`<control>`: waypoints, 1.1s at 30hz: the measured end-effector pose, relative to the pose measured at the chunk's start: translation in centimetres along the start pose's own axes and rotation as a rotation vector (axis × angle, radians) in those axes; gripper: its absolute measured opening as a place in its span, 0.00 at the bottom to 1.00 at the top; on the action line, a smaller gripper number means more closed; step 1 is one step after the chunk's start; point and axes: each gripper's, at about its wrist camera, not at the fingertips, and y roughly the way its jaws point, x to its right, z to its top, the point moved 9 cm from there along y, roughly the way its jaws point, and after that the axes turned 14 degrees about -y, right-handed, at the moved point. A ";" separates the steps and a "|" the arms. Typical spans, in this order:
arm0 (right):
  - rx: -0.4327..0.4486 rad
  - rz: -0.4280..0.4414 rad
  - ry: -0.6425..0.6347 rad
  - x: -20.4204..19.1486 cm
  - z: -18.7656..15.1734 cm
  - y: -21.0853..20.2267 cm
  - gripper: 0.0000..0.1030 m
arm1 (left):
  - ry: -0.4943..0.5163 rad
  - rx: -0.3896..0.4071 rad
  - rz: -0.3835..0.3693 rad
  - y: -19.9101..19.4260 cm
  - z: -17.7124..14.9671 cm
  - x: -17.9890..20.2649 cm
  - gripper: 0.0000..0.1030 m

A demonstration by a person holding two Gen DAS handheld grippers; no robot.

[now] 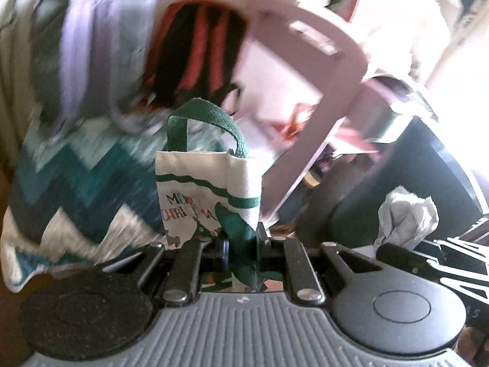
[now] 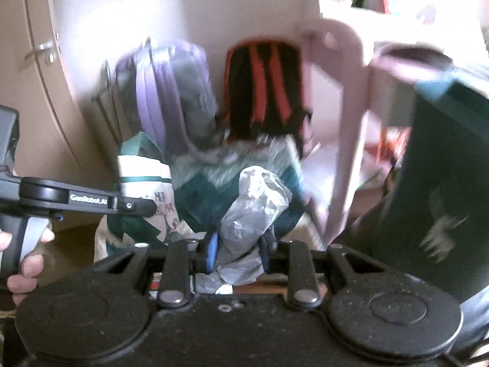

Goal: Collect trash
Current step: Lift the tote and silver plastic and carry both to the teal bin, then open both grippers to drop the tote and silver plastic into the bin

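Observation:
My left gripper [image 1: 241, 241] is shut on the green strap [image 1: 237, 229] of a small white "Merry Christmas" tote bag [image 1: 207, 189], which hangs in front of it. The bag also shows in the right wrist view [image 2: 146, 183], behind the left gripper's arm [image 2: 85, 203]. My right gripper [image 2: 240, 244] is shut on a crumpled grey-white plastic wrapper [image 2: 253, 205]. That wrapper shows at the right of the left wrist view [image 1: 406, 217], to the right of the bag.
A teal zigzag blanket [image 1: 70, 189] lies behind the bag. A purple backpack [image 2: 171, 91] and a black-and-red backpack [image 2: 262, 88] lean on the wall. A pink chair frame [image 2: 348, 140] and a dark bin [image 2: 440, 183] stand at the right.

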 end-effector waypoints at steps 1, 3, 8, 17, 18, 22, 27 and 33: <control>0.028 -0.017 -0.004 0.8 0.7 -1.2 0.25 | 0.028 0.019 -0.011 -0.5 0.7 1.7 0.14; 0.081 -0.050 -0.001 2.8 2.1 -3.5 0.25 | 0.081 0.059 -0.023 -1.2 1.9 4.8 0.14; 0.169 -0.188 -0.008 8.2 5.3 -9.0 0.25 | 0.157 0.108 -0.104 -2.6 4.4 12.5 0.14; 0.157 -0.406 -0.040 16.5 6.4 -13.3 0.25 | 0.278 0.165 -0.230 -3.9 6.7 26.7 0.14; 0.147 -0.426 -0.041 17.2 6.2 -13.2 0.25 | 0.288 0.169 -0.242 -3.9 6.8 28.1 0.14; 0.112 -0.477 -0.015 20.8 5.8 -12.9 0.25 | 0.323 0.189 -0.298 -3.9 7.3 33.3 0.14; 0.042 -0.503 -0.020 23.4 3.4 -12.6 0.25 | 0.380 0.154 -0.319 -0.9 5.8 37.8 0.14; -0.031 -0.493 -0.014 25.2 1.0 -10.8 0.25 | 0.416 0.040 -0.256 5.5 2.0 38.9 0.14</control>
